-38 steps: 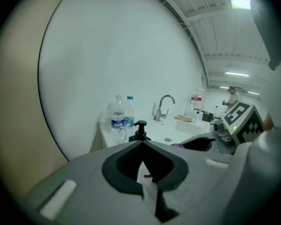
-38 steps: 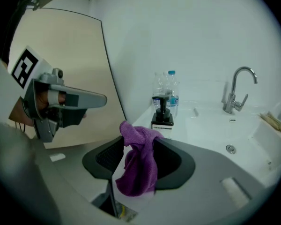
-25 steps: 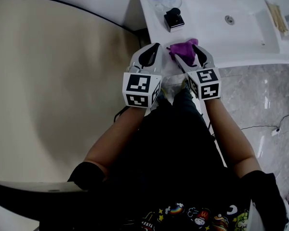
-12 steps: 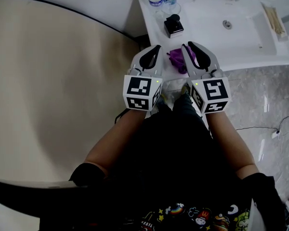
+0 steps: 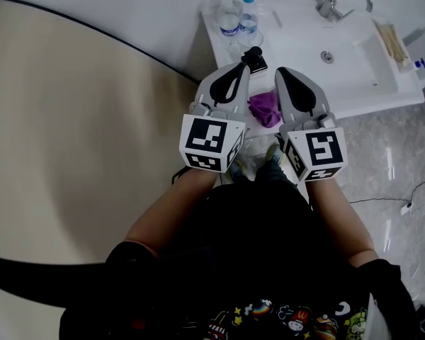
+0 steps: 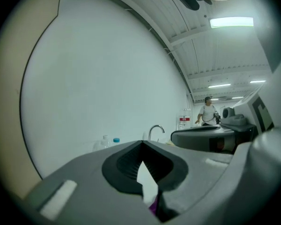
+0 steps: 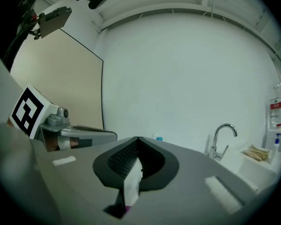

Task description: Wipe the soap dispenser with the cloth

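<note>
Both grippers are closed on nothing: the left gripper [image 5: 241,69] has its jaws together, and the right gripper [image 5: 283,71] has just been closing its jaws with nothing between them. The cloth [image 5: 264,108] lies loose on the bench [image 5: 297,44], below and between the two grippers, and the soap dispenser [image 5: 253,57] stands just beyond the left gripper's tip. The likely trouble is a wipe attempted with no cloth in hold, or the closed left gripper nudging the small dispenser and tipping it toward the bottles [image 5: 238,21] behind, because nothing steadies it.
</note>
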